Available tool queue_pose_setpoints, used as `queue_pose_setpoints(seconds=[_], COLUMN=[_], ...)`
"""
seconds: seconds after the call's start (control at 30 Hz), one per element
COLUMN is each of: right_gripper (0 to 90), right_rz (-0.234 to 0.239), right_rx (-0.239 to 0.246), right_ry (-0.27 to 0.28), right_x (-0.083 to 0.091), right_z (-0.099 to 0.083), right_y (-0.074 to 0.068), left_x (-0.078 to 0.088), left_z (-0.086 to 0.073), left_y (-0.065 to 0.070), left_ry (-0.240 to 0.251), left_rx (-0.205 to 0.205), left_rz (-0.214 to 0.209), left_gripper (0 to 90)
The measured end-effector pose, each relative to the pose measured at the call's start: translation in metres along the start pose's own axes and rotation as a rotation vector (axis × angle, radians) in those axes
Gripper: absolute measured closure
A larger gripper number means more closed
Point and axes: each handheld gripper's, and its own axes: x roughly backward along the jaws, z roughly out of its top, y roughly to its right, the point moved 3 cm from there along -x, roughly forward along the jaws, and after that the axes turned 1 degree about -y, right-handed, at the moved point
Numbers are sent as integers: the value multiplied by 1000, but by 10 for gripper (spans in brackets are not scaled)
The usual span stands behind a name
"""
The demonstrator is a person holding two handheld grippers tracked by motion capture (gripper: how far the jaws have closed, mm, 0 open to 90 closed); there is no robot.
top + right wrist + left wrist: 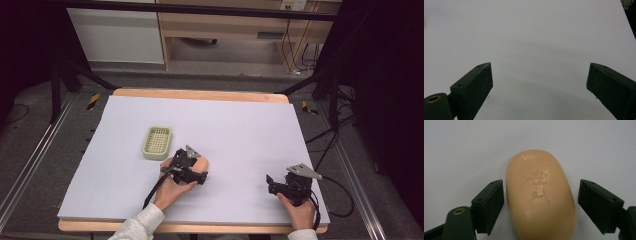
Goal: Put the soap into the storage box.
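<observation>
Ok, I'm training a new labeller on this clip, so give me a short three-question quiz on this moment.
1. True or false: the left gripper is clamped shut on the soap bar.
2. What lies beside the soap in the high view? A) a green slotted soap dish B) a sponge C) a cup
3. What is between the right gripper jaws?

Key: 1 false, the jaws stand open on either side of it. 2 A, the soap dish. 3 nothing but the white table surface.
</observation>
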Motion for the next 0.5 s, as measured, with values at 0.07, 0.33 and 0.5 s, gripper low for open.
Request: queue_pose_setpoints(seconds=[0.07, 0.33, 0.5], right_gripper=[70, 70, 70], right_rz=[0, 1, 1], right_rx=[0, -2, 0], right_ry=[0, 1, -3], right_x=[0, 0, 0], right_z=[0, 0, 0], right_y=[0, 0, 0], left_x=[-2, -4, -5], left_z=[-1, -2, -2], left_y=[0, -1, 0], left_ry=[-5, -13, -10], left_rx=[2, 3, 11], left_rz=[-1, 16, 26], left_gripper=[211, 257, 273])
